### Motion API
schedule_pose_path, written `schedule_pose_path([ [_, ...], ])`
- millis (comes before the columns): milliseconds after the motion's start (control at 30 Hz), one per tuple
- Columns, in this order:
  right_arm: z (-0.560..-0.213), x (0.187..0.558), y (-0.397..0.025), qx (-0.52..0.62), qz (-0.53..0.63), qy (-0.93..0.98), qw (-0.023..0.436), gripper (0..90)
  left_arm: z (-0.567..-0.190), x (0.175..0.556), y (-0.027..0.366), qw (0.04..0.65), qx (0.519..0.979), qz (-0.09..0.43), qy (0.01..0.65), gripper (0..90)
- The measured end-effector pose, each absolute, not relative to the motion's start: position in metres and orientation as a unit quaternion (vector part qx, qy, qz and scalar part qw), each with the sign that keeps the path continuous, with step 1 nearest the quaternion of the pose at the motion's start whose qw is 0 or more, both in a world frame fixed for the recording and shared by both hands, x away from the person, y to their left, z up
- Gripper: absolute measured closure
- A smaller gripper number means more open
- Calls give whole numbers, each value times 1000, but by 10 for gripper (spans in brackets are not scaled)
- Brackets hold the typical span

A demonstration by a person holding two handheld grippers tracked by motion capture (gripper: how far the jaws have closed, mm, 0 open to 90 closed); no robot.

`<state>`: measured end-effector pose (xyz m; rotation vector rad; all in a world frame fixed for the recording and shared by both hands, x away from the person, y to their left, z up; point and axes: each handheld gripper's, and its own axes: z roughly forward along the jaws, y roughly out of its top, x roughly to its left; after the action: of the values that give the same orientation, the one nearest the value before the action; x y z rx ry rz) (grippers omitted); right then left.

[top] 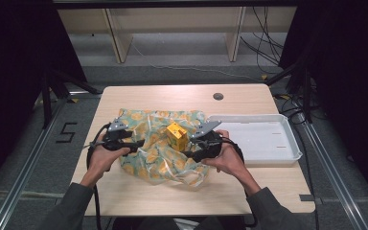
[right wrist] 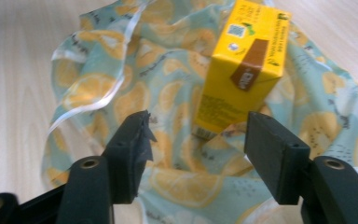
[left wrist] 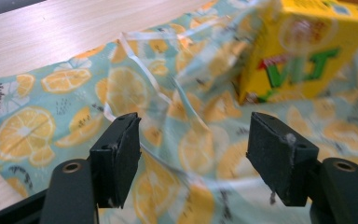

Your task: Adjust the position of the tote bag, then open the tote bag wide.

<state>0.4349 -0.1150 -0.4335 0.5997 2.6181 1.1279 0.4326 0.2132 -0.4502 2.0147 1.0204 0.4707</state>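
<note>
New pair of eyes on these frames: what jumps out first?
The yellow drink carton stands upright on a lemon-print plastic bag spread across the middle of the table. The left gripper and the right gripper flank it, both with jaws apart and nothing between them but the bag's surface below. A white tray sits to the right of the bag.

pale wood table (top: 124, 191), grey floor (top: 19, 143), perhaps shelving (top: 172, 28) behind.
</note>
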Motion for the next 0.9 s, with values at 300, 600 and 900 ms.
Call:
schedule_pose_path([
  [300,-432,441,-115,226,385,887,119,341,-452,388,218,414,794,190,402,285],
  [600,-431,451,-116,241,395,876,137,308,-460,350,220,419,793,195,397,235],
  [900,-431,457,-113,249,402,870,138,295,-475,330,212,402,804,196,391,227],
])
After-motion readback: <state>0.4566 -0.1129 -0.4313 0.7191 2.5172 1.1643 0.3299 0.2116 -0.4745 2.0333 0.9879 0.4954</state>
